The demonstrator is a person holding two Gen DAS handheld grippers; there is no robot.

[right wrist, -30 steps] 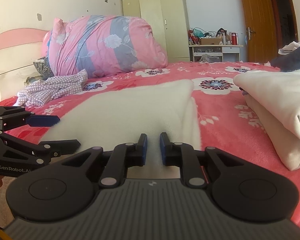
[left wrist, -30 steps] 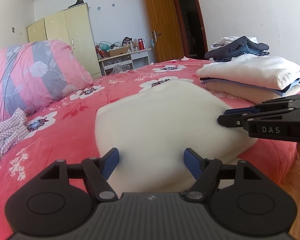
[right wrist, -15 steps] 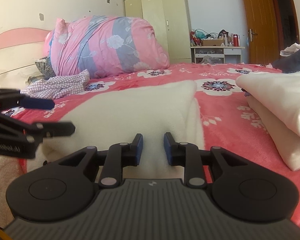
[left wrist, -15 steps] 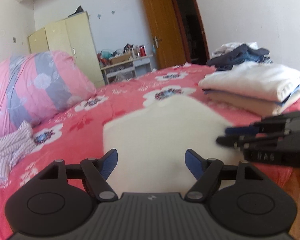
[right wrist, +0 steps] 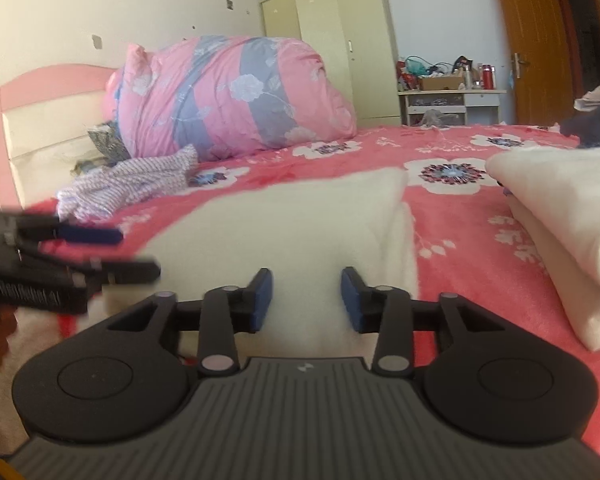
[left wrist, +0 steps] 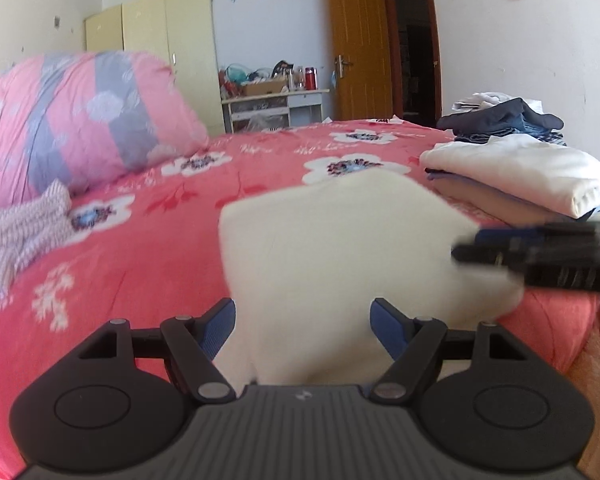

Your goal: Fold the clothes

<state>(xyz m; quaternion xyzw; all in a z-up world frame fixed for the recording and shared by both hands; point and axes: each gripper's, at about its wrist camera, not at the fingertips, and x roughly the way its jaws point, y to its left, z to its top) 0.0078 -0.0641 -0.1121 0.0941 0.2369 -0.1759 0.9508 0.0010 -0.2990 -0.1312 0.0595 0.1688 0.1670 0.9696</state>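
Folded cream garment point(left wrist: 340, 248) lies flat on pink floral bed point(left wrist: 140, 248), near its front edge. Left tool point(left wrist: 302, 322) just short of garment's near edge, jaws wide apart, nothing gripped. Right tool point(right wrist: 306, 300) over garment's near right corner, jaws opening, fabric below gap, pads point(right wrist: 260, 294) not pressing it. Stack of folded clothes point(left wrist: 520, 176) right of garment.

Cream folded garment point(left wrist: 340, 240) on a red bedspread point(left wrist: 140, 264) with white flowers; pink-and-grey floral quilt point(right wrist: 228, 96); lilac checked cloth point(right wrist: 132, 184).
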